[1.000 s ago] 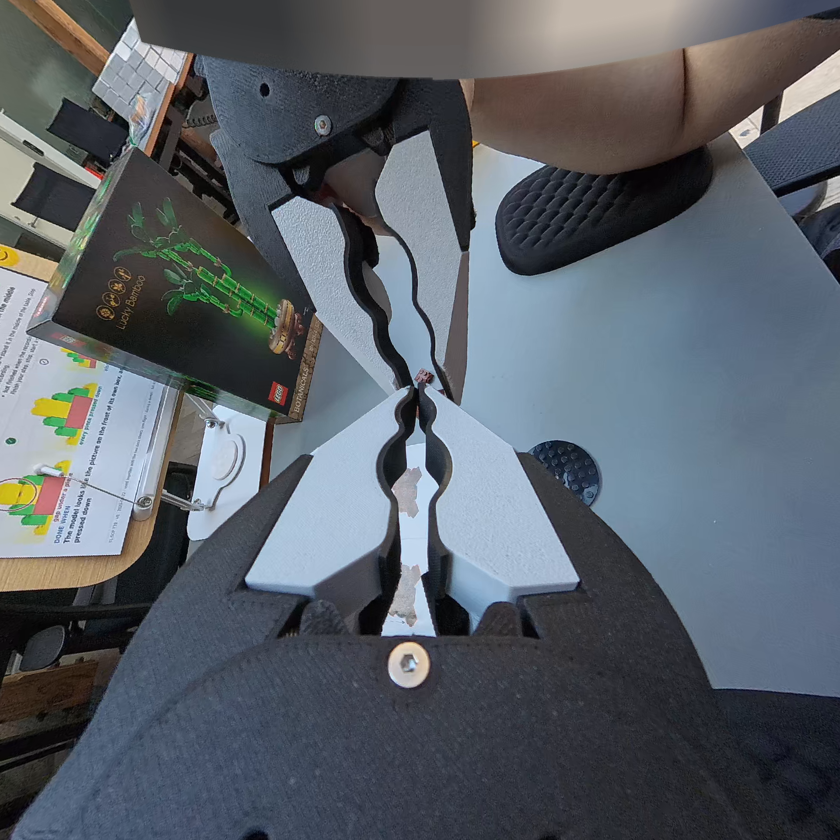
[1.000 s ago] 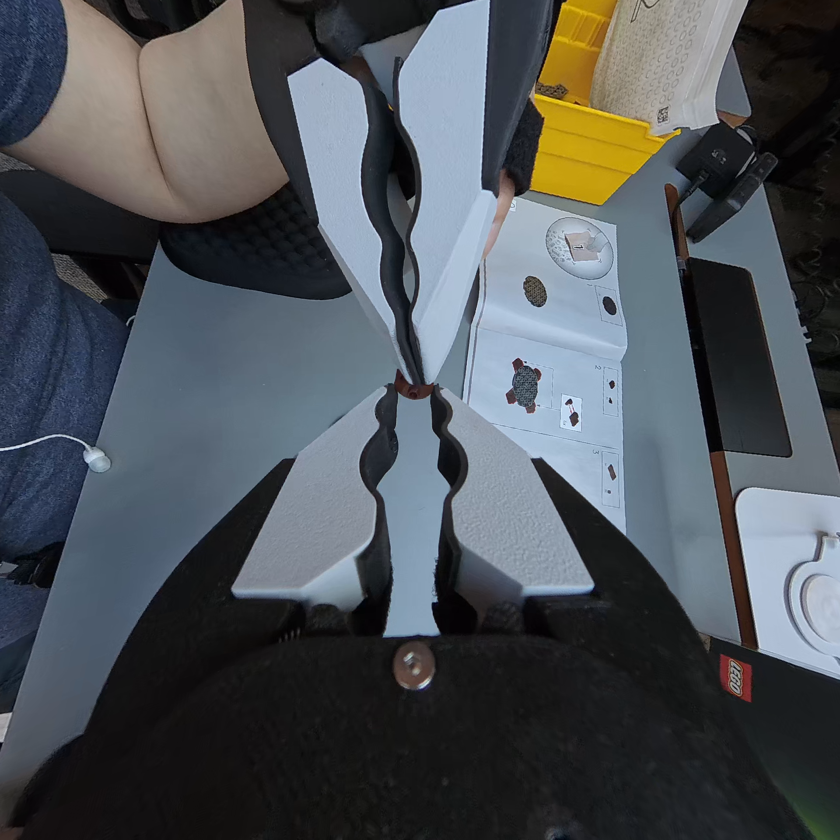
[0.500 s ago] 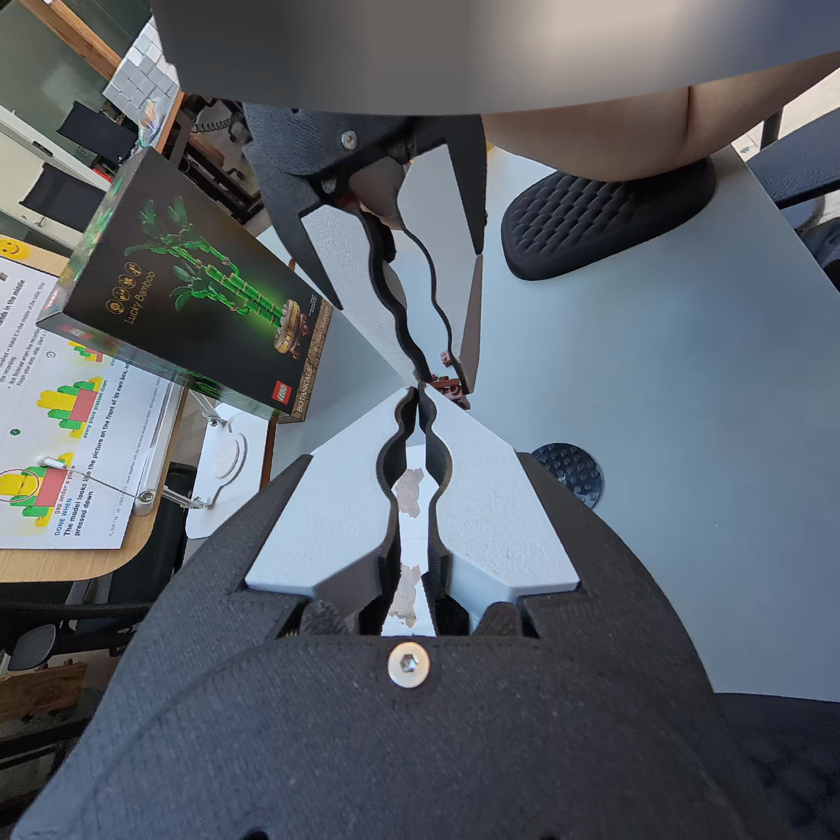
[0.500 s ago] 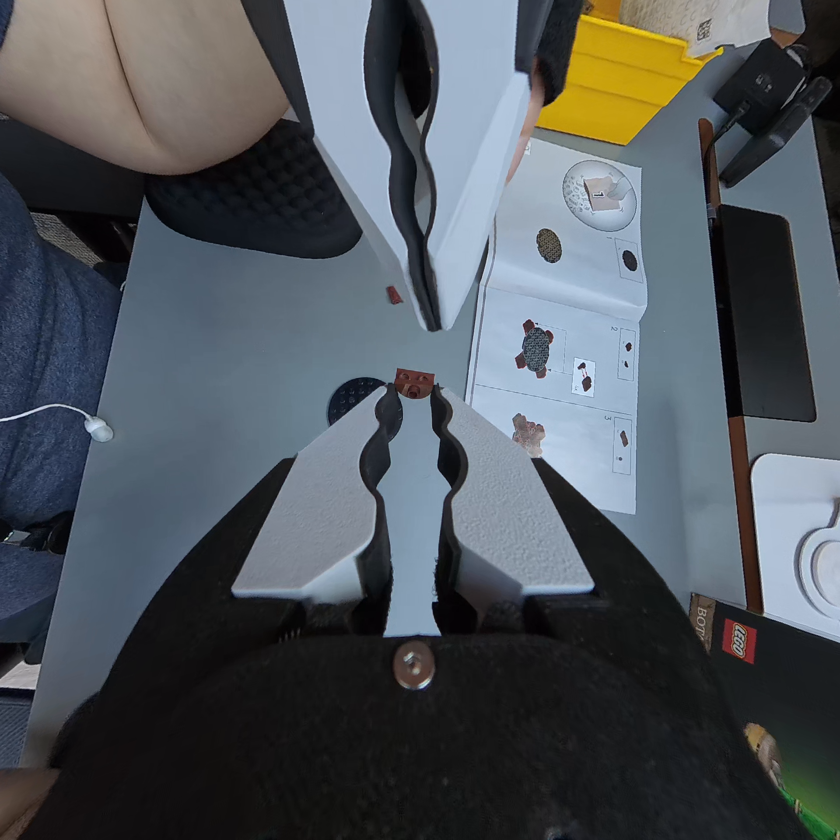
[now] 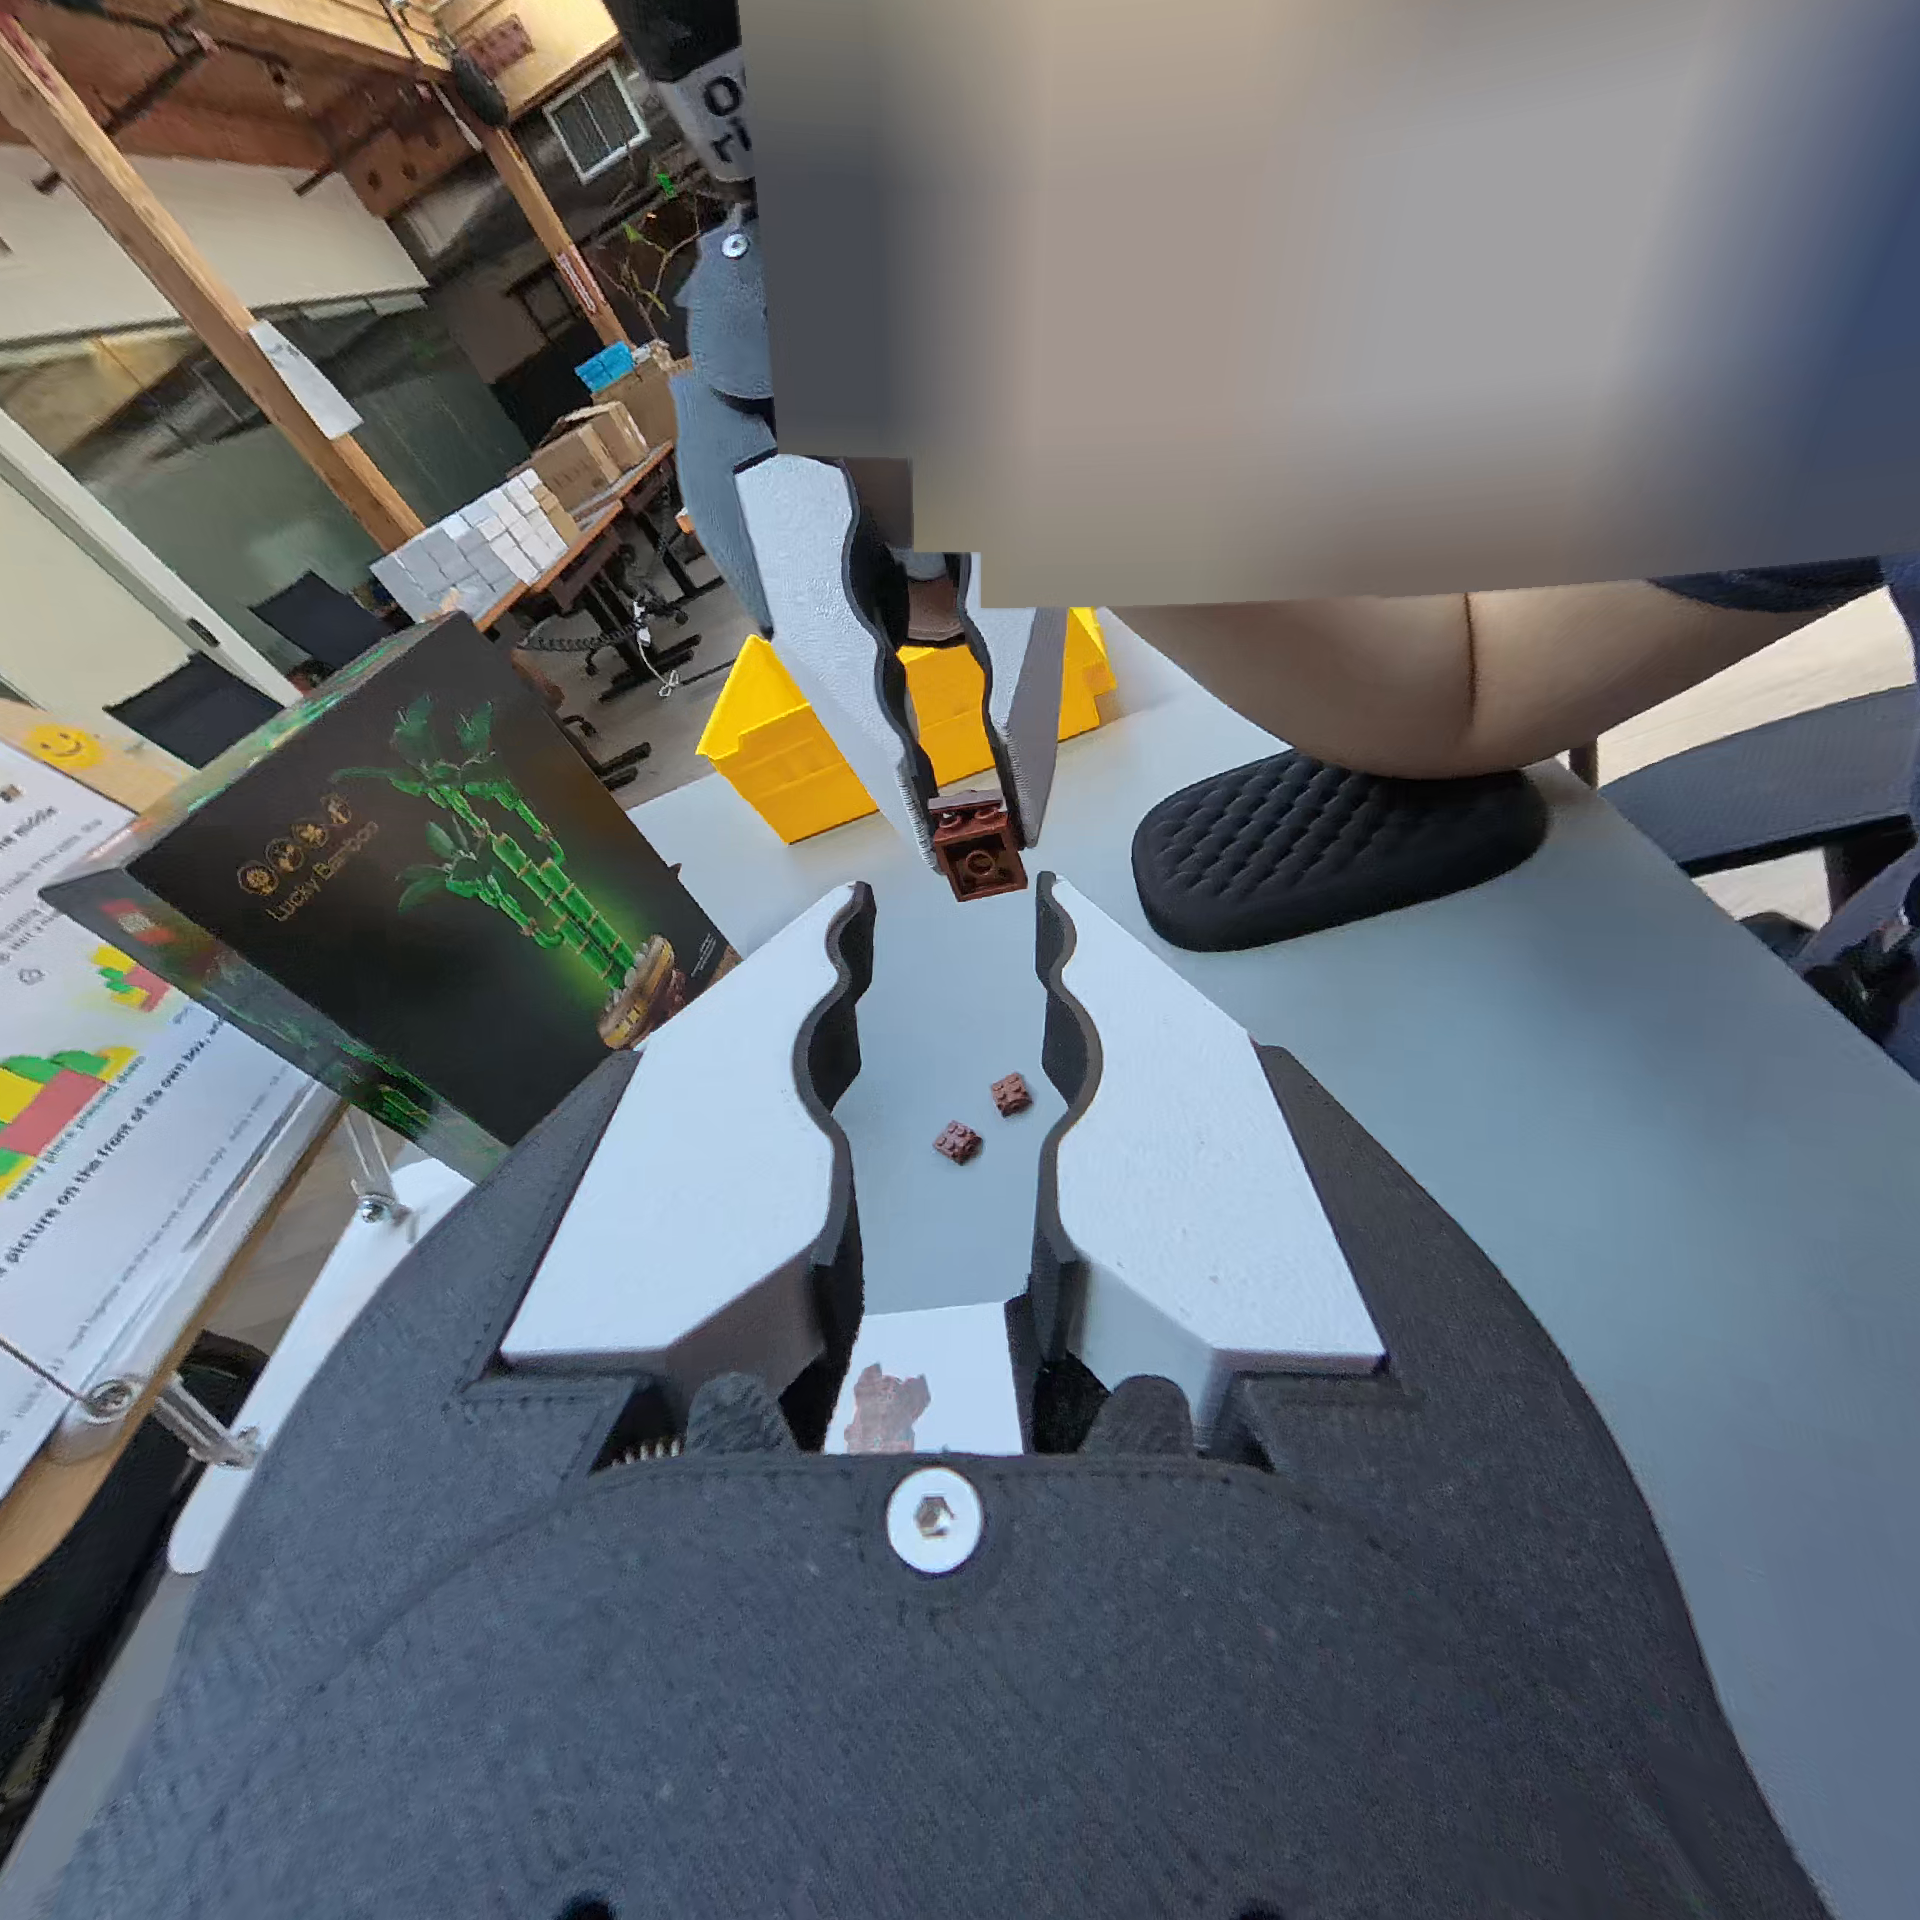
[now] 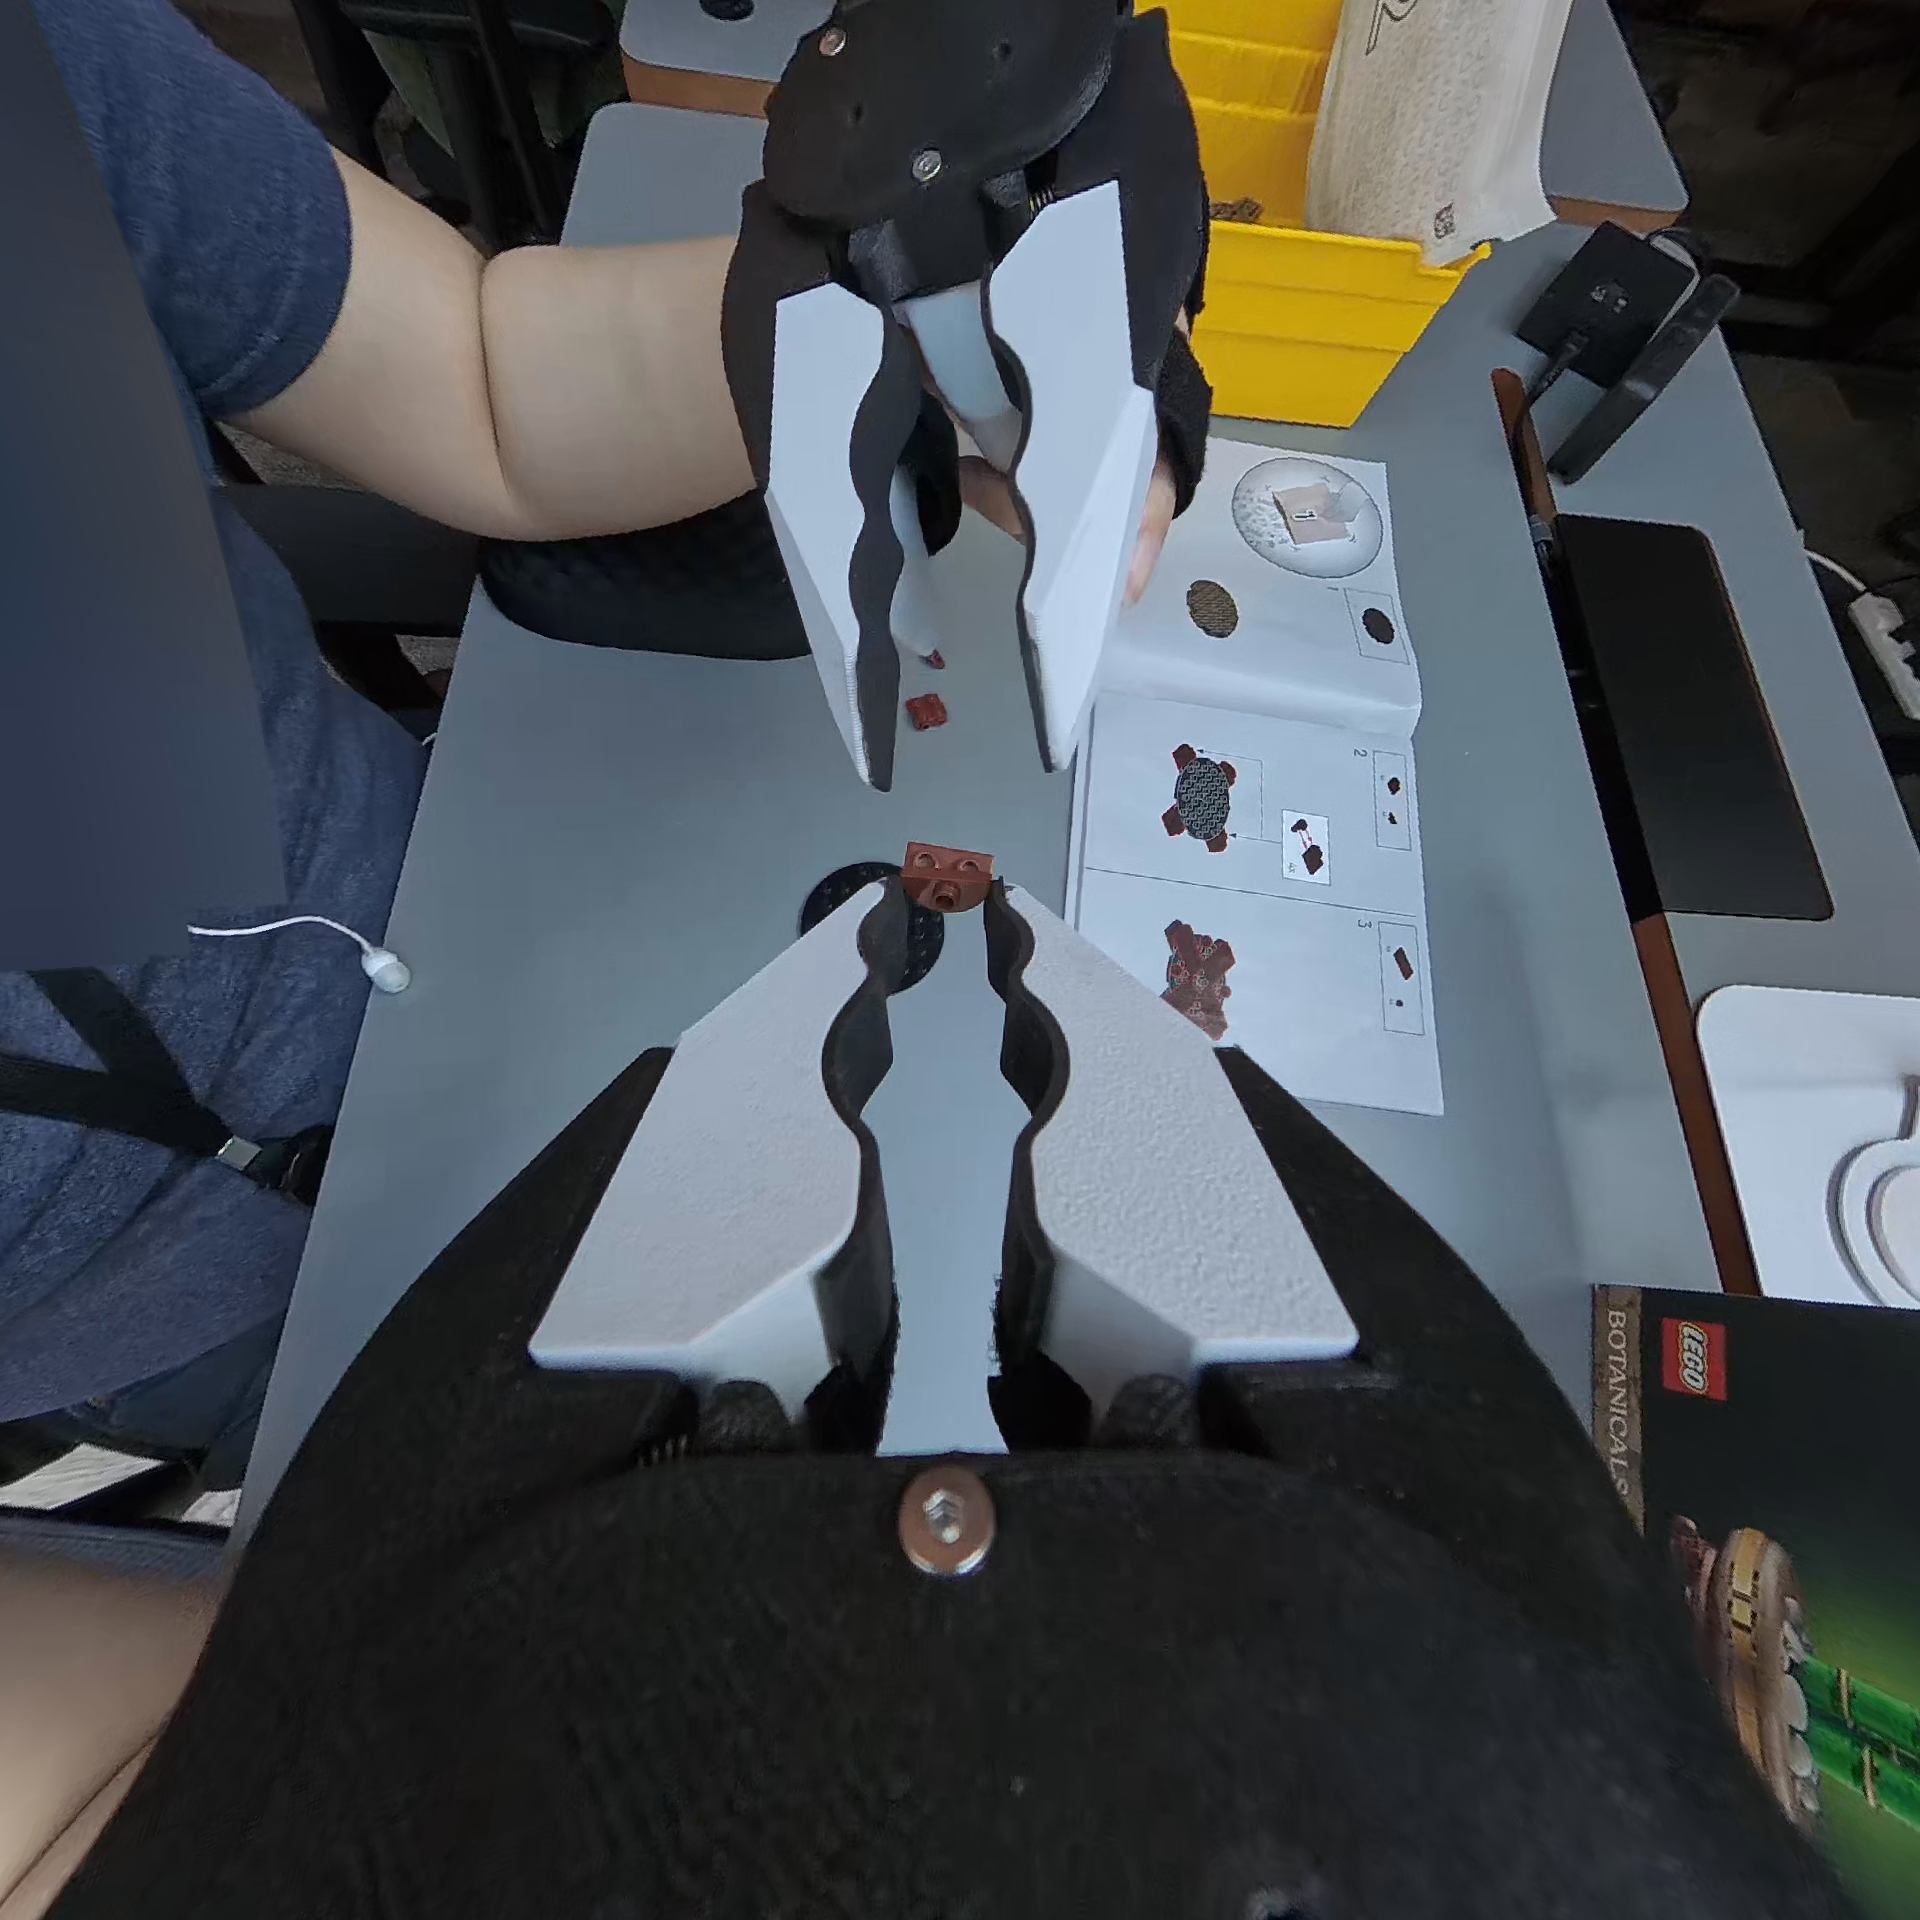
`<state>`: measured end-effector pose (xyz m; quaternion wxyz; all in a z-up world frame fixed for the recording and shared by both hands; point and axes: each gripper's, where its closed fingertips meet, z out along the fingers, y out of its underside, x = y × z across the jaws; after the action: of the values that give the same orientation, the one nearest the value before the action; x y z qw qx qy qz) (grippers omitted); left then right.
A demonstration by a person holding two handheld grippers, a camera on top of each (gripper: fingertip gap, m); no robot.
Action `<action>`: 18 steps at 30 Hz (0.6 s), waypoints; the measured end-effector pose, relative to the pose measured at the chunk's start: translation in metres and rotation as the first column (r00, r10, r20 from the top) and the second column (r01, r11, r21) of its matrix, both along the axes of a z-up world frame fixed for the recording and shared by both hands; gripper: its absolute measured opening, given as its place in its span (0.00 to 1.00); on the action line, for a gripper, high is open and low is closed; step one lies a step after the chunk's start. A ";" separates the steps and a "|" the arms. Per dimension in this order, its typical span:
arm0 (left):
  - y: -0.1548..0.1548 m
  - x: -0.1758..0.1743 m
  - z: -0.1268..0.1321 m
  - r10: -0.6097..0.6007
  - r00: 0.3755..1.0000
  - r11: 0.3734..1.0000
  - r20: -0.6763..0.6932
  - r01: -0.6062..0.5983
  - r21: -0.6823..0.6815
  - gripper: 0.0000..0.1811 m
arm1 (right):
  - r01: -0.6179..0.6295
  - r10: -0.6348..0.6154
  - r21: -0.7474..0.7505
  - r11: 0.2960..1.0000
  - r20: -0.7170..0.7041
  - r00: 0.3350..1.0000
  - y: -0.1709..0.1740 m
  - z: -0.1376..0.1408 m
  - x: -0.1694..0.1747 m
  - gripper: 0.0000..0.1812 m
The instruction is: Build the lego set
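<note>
- The set box, dark with a green plant printed on it, stands at the far left of the left wrist view, tilted, left of the grey table.
- The left gripper has its jaws spread wide and grasps nothing; through the gap, two small brown pieces lie loose on the table, apart from each other.
- Just beyond the left gripper's tips, the right gripper pinches a brown brick at its very fingertips, jaws parted only as far as the brick is wide, the brick off the table.
- A black round plate lies on the table under the right gripper's left finger.
- Right of the brick, the open instruction booklet lies flat on the table.
- A yellow bin stands beyond the booklet.
</note>
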<state>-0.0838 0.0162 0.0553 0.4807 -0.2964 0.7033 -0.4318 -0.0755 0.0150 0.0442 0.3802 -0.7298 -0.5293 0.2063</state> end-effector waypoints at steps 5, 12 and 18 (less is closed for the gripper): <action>-0.013 0.003 -0.001 0.027 1.000 0.985 0.015 -0.030 0.169 0.15 | -0.146 0.150 -0.119 0.982 0.032 0.988 -0.019 0.000 0.008 0.08; -0.051 -0.005 0.038 -0.015 0.973 0.940 0.229 -0.064 0.335 0.19 | -0.335 0.393 -0.313 0.889 0.143 0.909 -0.049 0.025 0.004 0.08; -0.091 -0.019 0.054 -0.116 0.956 0.930 0.270 0.009 0.368 0.17 | -0.469 0.568 -0.430 0.771 0.132 0.813 -0.087 0.041 -0.013 0.08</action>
<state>-0.1024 -0.0745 0.1089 0.6099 -0.1139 0.7027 -0.3483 -0.0888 -0.0717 0.0848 0.0887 -0.6331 -0.7054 0.3063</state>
